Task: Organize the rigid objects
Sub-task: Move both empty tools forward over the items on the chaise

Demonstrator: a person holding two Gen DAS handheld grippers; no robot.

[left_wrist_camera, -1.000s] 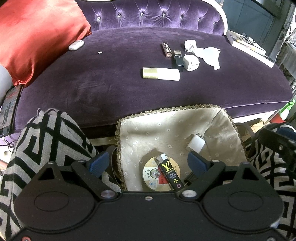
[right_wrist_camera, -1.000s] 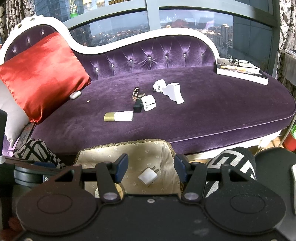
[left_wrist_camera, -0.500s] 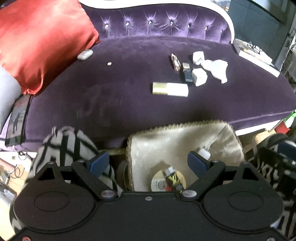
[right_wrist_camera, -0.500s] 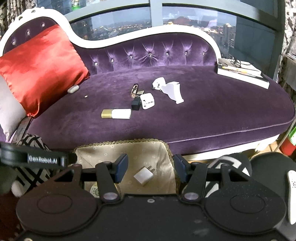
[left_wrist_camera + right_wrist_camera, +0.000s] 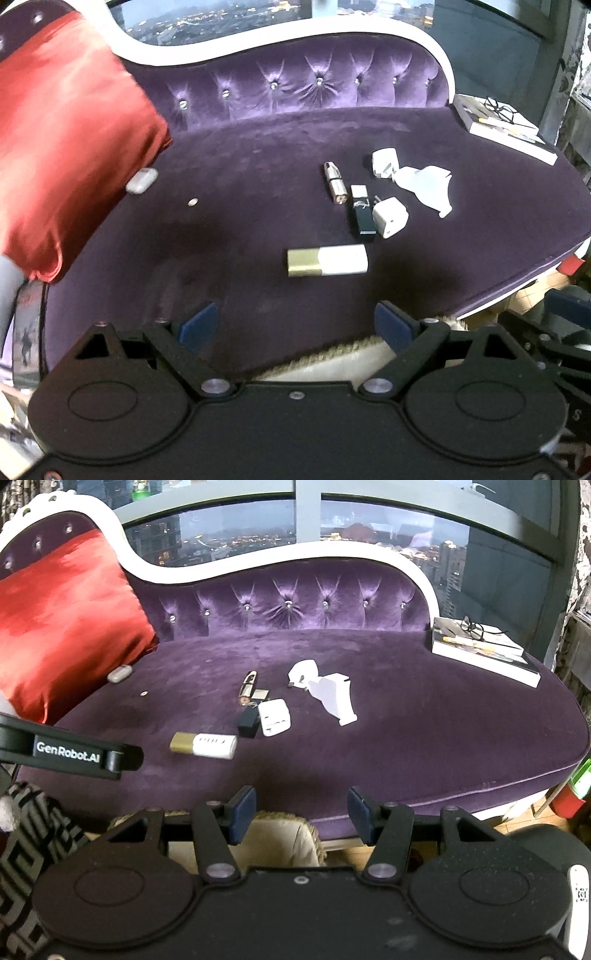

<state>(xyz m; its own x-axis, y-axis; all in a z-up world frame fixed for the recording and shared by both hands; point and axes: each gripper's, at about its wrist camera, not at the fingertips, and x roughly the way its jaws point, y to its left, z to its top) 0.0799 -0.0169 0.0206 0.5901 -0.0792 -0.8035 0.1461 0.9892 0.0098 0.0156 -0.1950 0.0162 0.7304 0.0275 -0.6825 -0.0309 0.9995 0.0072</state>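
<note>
- A glossy red satin cushion (image 5: 62, 624) leans at the left end of a purple tufted velvet sofa (image 5: 406, 738) with a white frame.
- Just beside the cushion's lower corner lies a small grey oval case (image 5: 119, 673), and near it a tiny round pale disc (image 5: 144, 693).
- The left gripper (image 5: 295, 325) hangs over the sofa's front edge with its blue-padded jaws standing wide apart and nothing between them.
- Ahead of it, nearest the seat's front, a gold-and-white rectangular box (image 5: 327, 261) lies on its side.
- Behind that, a slim silver-and-brown metal lighter (image 5: 335, 182) lies lengthwise, with a black rectangular lighter (image 5: 362, 216) with a silver top just to its right.
- A white cube-shaped plug adapter (image 5: 390, 217) touches the black lighter's right side.
- Farther back sits a second white plug adapter (image 5: 384, 161), touching a flat white plastic stand (image 5: 428, 186).
- The right gripper (image 5: 301, 814) hovers above the rim of a beige fabric-lined basket with a braided edge (image 5: 280, 830), below the sofa's front; its jaws are parted by a moderate gap and hold nothing.
- At the far right end of the seat rests a stack of books (image 5: 484, 653) with a pair of dark-rimmed glasses (image 5: 472, 626) on top.
</note>
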